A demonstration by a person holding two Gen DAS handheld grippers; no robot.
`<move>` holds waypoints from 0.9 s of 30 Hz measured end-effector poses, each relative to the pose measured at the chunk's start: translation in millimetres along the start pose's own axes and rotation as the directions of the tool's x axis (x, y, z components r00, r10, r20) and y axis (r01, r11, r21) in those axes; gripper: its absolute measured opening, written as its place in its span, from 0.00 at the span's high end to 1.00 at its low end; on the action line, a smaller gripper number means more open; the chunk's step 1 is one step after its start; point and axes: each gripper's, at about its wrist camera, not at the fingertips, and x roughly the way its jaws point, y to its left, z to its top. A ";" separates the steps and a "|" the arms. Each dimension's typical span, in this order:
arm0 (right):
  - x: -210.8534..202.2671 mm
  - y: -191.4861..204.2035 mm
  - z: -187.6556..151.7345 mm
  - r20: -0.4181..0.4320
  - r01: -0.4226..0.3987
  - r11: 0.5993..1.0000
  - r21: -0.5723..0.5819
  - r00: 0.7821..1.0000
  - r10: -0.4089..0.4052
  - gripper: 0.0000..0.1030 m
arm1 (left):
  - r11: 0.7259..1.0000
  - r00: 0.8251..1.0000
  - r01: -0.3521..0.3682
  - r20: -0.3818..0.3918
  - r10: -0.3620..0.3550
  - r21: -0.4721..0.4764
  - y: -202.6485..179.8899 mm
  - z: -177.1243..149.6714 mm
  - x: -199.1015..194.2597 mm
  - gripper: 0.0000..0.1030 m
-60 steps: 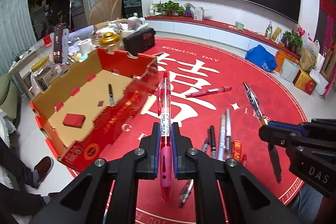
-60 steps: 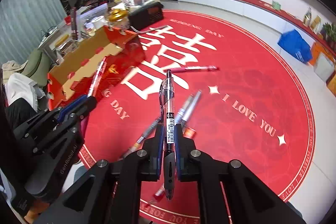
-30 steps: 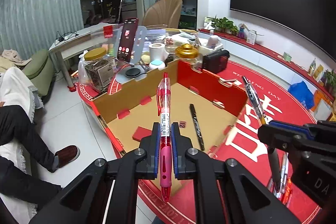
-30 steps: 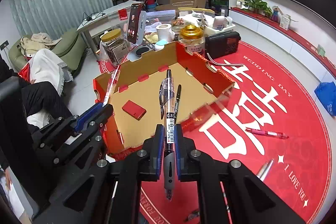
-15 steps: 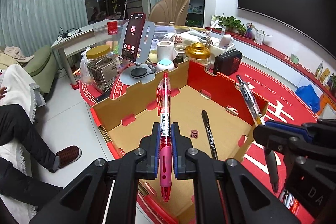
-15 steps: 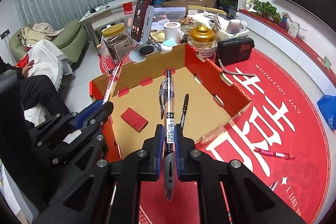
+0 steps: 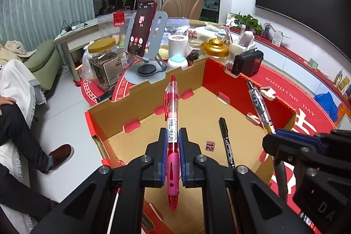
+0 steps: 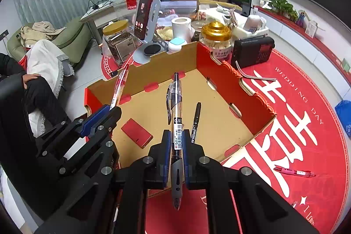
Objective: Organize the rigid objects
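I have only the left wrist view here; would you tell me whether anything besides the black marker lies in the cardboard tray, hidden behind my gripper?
Observer: Yes. The right wrist view shows a flat red card lying on the floor of the tray, beside the black marker and apart from it.
Operator: Thank you. Is the right gripper's pen properly clamped?
Observer: The right gripper is shut on the black gel pen, which points out over the middle of the tray.
Operator: Are there pens outside the tray?
Observer: At least one: a pink pen lies on the red mat, to the right of the tray.
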 end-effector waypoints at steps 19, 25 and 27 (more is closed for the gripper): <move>34.6 -11.6 2.6 -0.049 0.007 0.999 0.037 0.999 -0.005 0.90 | 1.000 0.996 0.010 -0.091 -0.009 0.013 -2.1 -1.4 25.5 0.90; 44.9 -14.6 0.2 -0.070 0.011 0.999 0.044 0.998 -0.008 0.90 | 0.999 0.991 0.017 -0.137 -0.010 0.046 -7.8 -1.1 32.4 0.90; 48.4 -16.0 -0.2 -0.081 0.010 0.999 0.052 0.997 -0.006 0.90 | 0.997 0.986 0.016 -0.168 -0.002 0.081 -12.9 -1.2 36.0 0.90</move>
